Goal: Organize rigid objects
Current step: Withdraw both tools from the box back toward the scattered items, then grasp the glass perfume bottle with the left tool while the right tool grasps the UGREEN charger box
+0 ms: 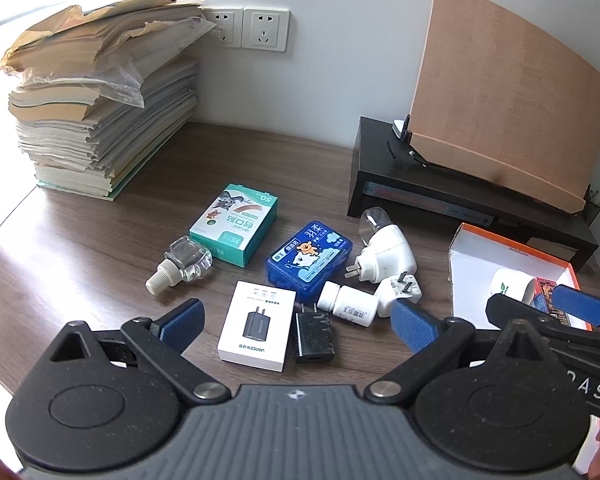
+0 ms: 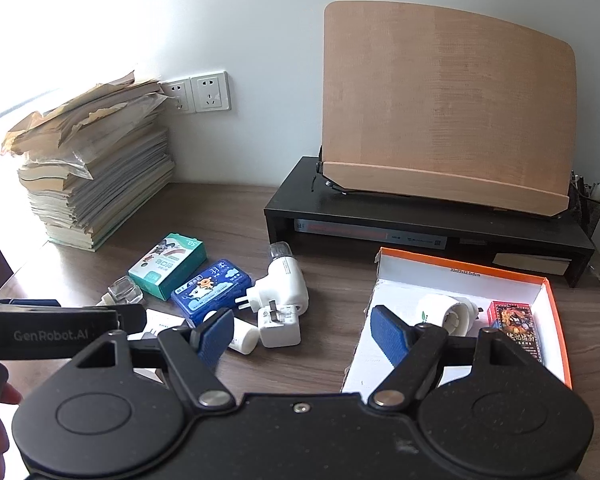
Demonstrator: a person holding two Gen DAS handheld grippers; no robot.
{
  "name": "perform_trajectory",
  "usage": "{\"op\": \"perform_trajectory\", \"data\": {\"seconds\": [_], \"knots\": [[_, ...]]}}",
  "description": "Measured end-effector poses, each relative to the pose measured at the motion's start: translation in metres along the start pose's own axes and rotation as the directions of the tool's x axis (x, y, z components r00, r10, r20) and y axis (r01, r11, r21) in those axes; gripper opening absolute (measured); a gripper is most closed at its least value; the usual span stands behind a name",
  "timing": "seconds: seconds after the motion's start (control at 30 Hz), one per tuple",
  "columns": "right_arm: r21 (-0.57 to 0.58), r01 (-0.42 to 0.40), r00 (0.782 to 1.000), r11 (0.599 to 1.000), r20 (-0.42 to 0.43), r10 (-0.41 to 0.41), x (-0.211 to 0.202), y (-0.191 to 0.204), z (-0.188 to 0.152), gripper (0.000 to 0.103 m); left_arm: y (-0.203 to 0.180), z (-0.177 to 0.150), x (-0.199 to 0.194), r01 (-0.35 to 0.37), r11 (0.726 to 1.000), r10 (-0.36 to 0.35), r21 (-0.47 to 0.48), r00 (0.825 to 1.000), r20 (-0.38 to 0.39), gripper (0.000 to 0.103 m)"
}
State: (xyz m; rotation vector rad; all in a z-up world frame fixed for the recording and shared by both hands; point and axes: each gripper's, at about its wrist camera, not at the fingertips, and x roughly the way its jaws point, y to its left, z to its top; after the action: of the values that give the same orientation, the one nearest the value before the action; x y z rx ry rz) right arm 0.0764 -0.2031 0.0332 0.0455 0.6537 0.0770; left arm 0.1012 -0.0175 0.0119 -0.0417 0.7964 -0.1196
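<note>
Black charger (image 1: 314, 336) lies flat on the desk (image 1: 100, 240), just beside the white charger box (image 1: 256, 326), between and just ahead of the left tongs (image 1: 300, 322), which are spread wide and empty. It looks light, stiff and smooth (likely slippery); pinch its flat sides. The right tongs (image 2: 304, 334), also spread, hover near the orange-rimmed box (image 2: 556, 320).

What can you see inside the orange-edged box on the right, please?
Inside the orange-edged box lie a white plug-in device with a green leaf logo and a red card pack. The right gripper covers the box's near part, so anything there is hidden.
</note>
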Motion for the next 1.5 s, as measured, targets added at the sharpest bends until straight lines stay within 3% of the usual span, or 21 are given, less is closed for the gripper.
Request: {"op": "perform_trajectory", "data": {"seconds": [0.77,1.27,1.5], "knots": [[-0.018,-0.024,0.998,1.0,-0.053,0.023,0.032,0.041,-0.003,0.089,0.048,-0.004,0.021,-0.008,1.0,0.008,0.006,0.999,-0.045,0.103],[0.008,0.001,0.996,1.0,-0.086,0.0,0.053,0.048,-0.007,0.089,0.096,-0.001,0.047,-0.048,0.999,0.046,-0.022,0.995,-0.089,0.103],[0.021,0.012,0.995,1.0,-0.096,-0.01,0.059,0.052,-0.011,0.089,0.116,0.007,0.072,-0.057,0.998,0.057,0.011,0.994,-0.094,0.103]]}}
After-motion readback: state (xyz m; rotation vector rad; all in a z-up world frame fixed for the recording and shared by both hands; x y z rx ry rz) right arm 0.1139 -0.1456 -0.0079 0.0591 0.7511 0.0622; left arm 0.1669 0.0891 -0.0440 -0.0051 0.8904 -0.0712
